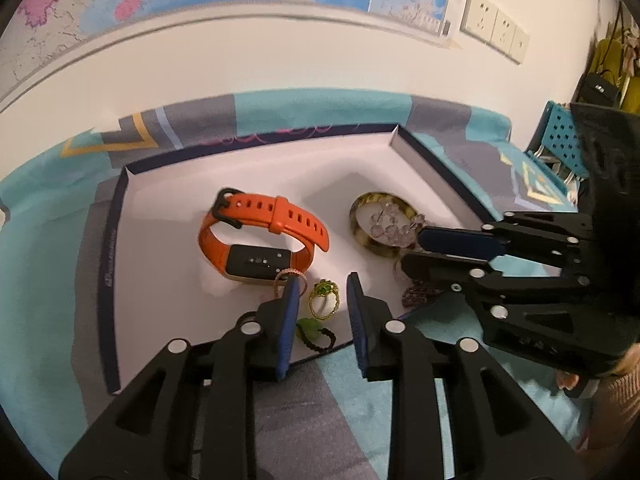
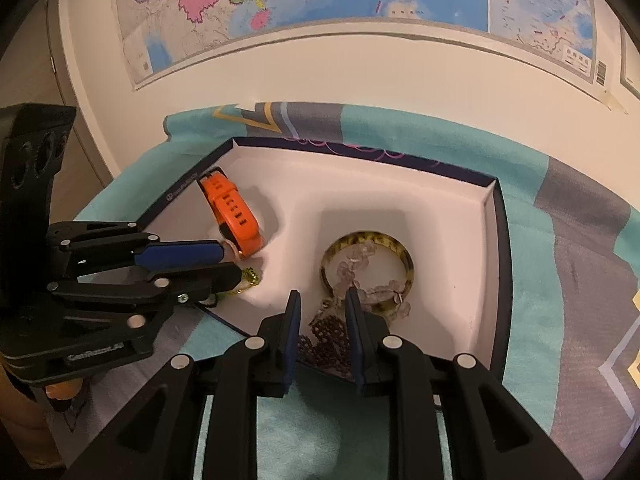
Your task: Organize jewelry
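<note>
Inside a shallow white box [image 1: 256, 152] on a table draped in teal-and-grey cloth [image 1: 40, 260], an orange fitness band [image 1: 256, 236] lies at the left, likely already sorted. The left gripper [image 1: 322, 292] hovers with its fingers apart and empty around a gold ring with a green stone [image 1: 325, 298], a green-beaded cord [image 1: 314, 332] just below, apparently set down to join the rest. To the right, the right gripper [image 2: 322, 312] holds its fingers slightly parted over a dark beaded bracelet [image 2: 326, 334], seemingly clamping nothing, beside a yellow bangle [image 2: 368, 268] draped with pale crystal beads [image 2: 360, 264].
</note>
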Demonstrator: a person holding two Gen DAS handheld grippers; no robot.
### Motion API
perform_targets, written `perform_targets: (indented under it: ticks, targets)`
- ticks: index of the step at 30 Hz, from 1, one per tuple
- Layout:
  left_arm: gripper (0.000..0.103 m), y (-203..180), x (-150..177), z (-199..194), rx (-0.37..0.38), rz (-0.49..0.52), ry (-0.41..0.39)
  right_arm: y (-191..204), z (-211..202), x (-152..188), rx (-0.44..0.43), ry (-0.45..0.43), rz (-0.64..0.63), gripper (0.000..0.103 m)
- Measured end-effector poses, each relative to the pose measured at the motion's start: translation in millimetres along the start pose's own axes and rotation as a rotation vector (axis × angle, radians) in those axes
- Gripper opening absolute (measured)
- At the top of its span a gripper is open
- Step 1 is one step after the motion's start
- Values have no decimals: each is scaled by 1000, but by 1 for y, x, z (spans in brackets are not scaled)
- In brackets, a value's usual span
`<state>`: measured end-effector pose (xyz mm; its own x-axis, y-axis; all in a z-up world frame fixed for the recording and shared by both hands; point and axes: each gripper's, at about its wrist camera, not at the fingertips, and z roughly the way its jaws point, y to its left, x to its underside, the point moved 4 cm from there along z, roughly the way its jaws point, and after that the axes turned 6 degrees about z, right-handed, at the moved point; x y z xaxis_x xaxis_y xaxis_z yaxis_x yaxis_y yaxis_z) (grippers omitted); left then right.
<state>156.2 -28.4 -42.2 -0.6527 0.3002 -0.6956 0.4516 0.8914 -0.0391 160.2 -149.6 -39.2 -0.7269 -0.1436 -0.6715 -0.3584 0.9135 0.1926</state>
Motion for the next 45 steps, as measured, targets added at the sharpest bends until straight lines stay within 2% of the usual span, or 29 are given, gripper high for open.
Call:
perform_targets:
  ticks: [3,6,15,16,17,18,28,35,37,39,43,45]
  targets:
    - [31,6,-1,-13,-6,-9,-33,6,-1,-7,-13,-10,-26,27]
    - [32,16,-2,-20,-28,-23,-48,18,0,-16,-33,-16,-61,27]
    - [32,43,-6,-15,-65,-37,-24,49,26,-36,-90,17,-136,27]
    - [32,44,-7,-14,-69,-31,-20,50,28,-38,-96,20,-134,26]
    - [32,45,-8,-13,-71,-27,-18,50,31,-40,-112,28,-125,18]
    - [32,47,-10,-11,-73,-24,-15,49,33,-42,-123,37,-118,16]
    - [32,59,-23,7,-80,-17,18,33,46,-62,-160,74,-32,12]
    - [32,64,-27,19,-82,-23,35,14,64,-79,-152,89,50,11]
    - [32,64,-26,19,-78,-23,33,9,70,-83,-137,87,72,13]
    - [32,63,-25,17,-79,-17,29,3,71,-85,-119,71,95,19]
    - [32,57,-24,13,-70,-3,20,0,57,-84,-93,25,74,22]
    - [34,50,-23,10,-59,10,14,-2,45,-80,-67,7,55,30]
